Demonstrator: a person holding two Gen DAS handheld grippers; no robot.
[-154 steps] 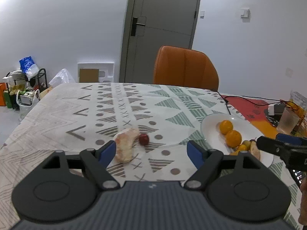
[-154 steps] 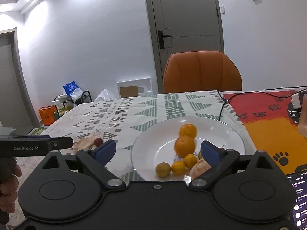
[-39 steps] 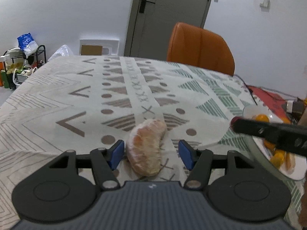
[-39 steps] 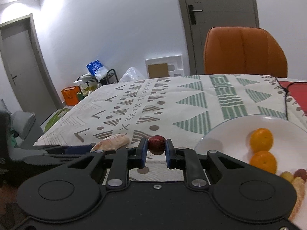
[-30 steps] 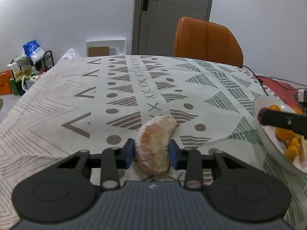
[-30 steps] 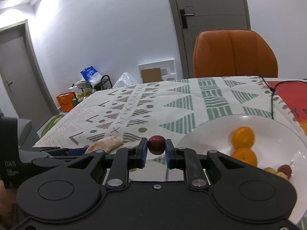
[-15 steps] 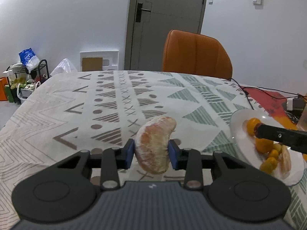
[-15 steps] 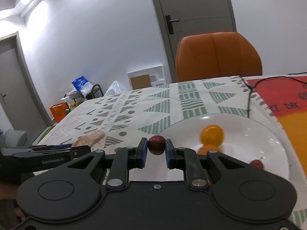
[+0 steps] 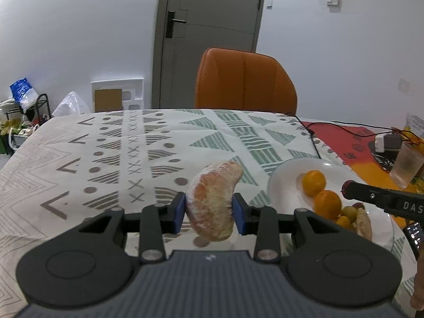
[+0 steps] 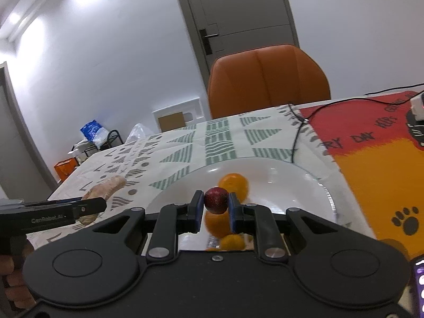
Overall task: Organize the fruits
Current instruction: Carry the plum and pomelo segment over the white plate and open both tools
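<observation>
My left gripper (image 9: 209,209) is shut on a large peeled citrus segment (image 9: 213,198), held above the patterned tablecloth to the left of the white plate (image 9: 285,179). The plate carries oranges (image 9: 314,182) and smaller fruits. My right gripper (image 10: 214,206) is shut on a small dark red fruit (image 10: 216,203) and hangs over the white plate (image 10: 291,182), just in front of an orange (image 10: 234,181). The citrus segment (image 10: 106,188) and the left gripper's side show at the left of the right wrist view. The right gripper's tip (image 9: 352,189) reaches over the plate in the left wrist view.
An orange chair (image 9: 245,79) stands at the table's far side. A red and orange mat (image 10: 371,153) with a black cable lies right of the plate. A plastic cup (image 9: 405,164) stands at the far right. A phone screen (image 10: 420,286) glows at the lower right.
Both grippers have carried their fruit to the right toward the plate. The left one lifted the segment off the cloth; the right one now hangs over the plate.
</observation>
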